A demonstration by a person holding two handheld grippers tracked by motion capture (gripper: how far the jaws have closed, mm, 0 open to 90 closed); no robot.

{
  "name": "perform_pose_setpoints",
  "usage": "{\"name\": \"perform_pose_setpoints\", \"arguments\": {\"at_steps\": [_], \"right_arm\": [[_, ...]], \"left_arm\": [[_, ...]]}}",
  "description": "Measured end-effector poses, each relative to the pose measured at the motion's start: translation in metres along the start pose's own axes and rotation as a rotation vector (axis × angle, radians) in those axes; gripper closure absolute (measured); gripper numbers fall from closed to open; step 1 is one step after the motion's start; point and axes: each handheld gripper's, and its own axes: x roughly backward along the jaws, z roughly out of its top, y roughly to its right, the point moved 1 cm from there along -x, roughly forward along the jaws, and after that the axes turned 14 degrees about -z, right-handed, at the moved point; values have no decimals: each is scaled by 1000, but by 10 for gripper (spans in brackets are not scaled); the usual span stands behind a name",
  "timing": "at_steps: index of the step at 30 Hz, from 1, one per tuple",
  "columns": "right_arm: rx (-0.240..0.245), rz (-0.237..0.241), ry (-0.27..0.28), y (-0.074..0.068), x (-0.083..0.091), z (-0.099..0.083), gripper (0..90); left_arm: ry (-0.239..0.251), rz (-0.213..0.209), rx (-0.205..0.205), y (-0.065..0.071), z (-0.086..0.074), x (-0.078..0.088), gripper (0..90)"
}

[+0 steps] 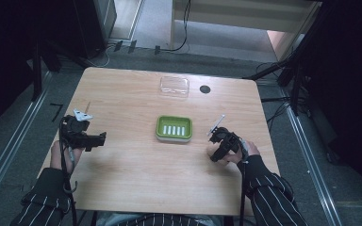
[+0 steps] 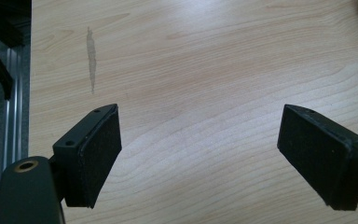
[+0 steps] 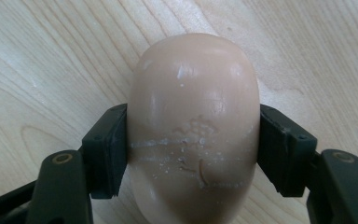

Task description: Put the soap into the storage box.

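Right gripper (image 3: 193,149) pinches the soap bar (image 3: 193,126) across its sides, right of the green soap dish (image 1: 174,128), probably just above the table (image 1: 136,174); left gripper (image 2: 198,154) stands spread, empty, left of the dish; carry level, lower gently into the dish, keeping the grip centred.

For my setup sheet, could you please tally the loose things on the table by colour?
Green soap dish: 1
Clear plastic lid: 1
Beige bar of soap, clamped in the right gripper: 1
Total: 3
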Motion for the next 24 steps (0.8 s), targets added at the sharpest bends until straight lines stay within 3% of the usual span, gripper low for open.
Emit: {"name": "perform_pose_setpoints", "arguments": {"at_steps": [24], "right_arm": [[-7, -15, 45, 10, 23, 6, 332]], "left_arm": [[0, 0, 4, -1, -1, 1, 143]]}}
